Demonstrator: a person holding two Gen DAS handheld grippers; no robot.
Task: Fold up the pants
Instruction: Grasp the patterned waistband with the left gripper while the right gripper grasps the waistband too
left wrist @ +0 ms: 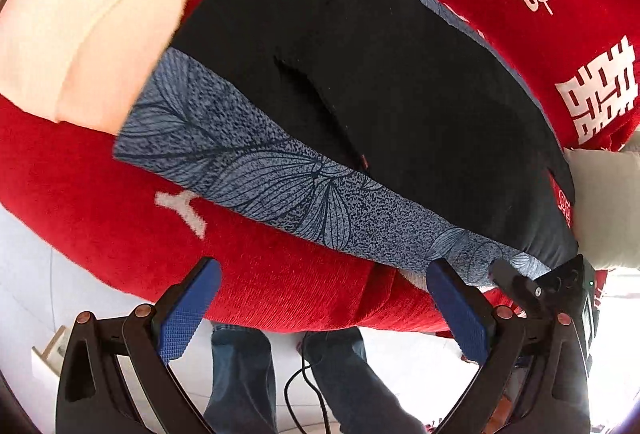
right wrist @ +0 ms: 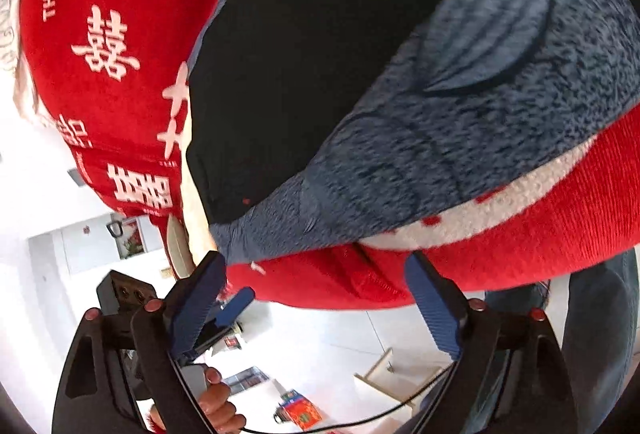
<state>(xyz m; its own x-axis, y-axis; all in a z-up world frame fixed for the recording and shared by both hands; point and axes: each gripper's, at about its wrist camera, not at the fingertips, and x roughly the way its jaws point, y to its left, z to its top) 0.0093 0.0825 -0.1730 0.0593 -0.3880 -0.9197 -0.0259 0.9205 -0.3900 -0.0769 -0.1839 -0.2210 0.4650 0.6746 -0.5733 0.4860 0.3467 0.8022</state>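
Pants [left wrist: 360, 74]: black, blue-grey patterned side band, spread on the red blanket [left wrist: 100, 194] ahead of both grippers.
Left gripper [left wrist: 324, 298]: jaws wide, empty.
Right gripper [right wrist: 316, 294]: wide, empty.
Left view only: peach cloth [left wrist: 80, 14].
Right view only: hand [right wrist: 218, 406].

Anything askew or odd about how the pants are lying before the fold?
Slightly. The pants lie diagonally across the red blanket, one end overlapping the peach cloth; the patterned near edge hangs at the blanket's edge. No damage or spills visible.
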